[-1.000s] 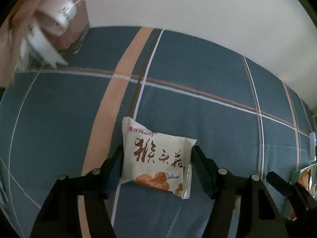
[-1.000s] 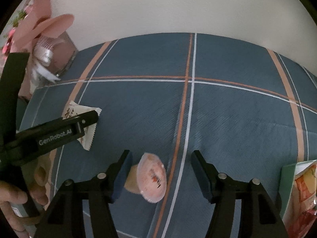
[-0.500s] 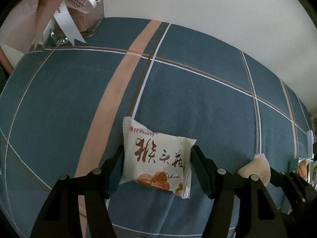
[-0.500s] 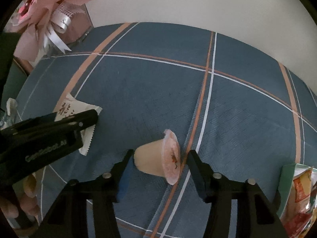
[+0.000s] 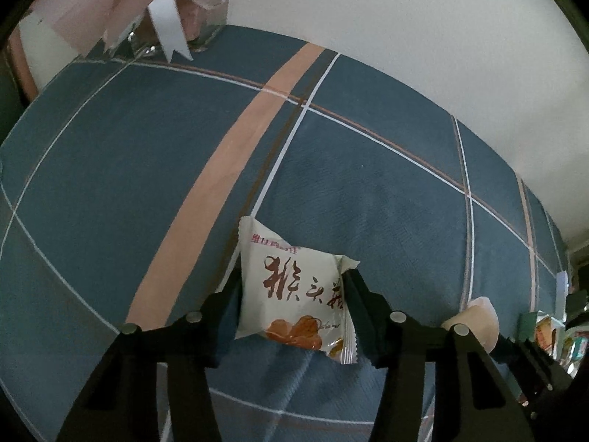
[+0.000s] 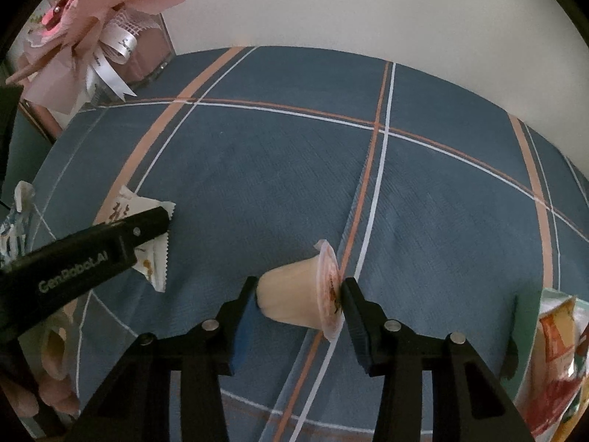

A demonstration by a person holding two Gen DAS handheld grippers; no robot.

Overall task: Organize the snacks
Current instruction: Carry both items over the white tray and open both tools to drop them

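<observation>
Closing from a wider stance a second ago, the left gripper (image 5: pixel 291 296) is pinching the white biscuit packet (image 5: pixel 294 291) and the right gripper (image 6: pixel 300 294) is squeezing the jelly cup (image 6: pixel 294 294) end to end, base and foil lid against its pads, so both snacks are being gripped on the plaid cloth (image 6: pixel 276 169), seemingly for lifting. Where they are going is staying unclear, since only cut-off bright snack bags (image 6: pixel 552 350) are showing at the right edge
</observation>
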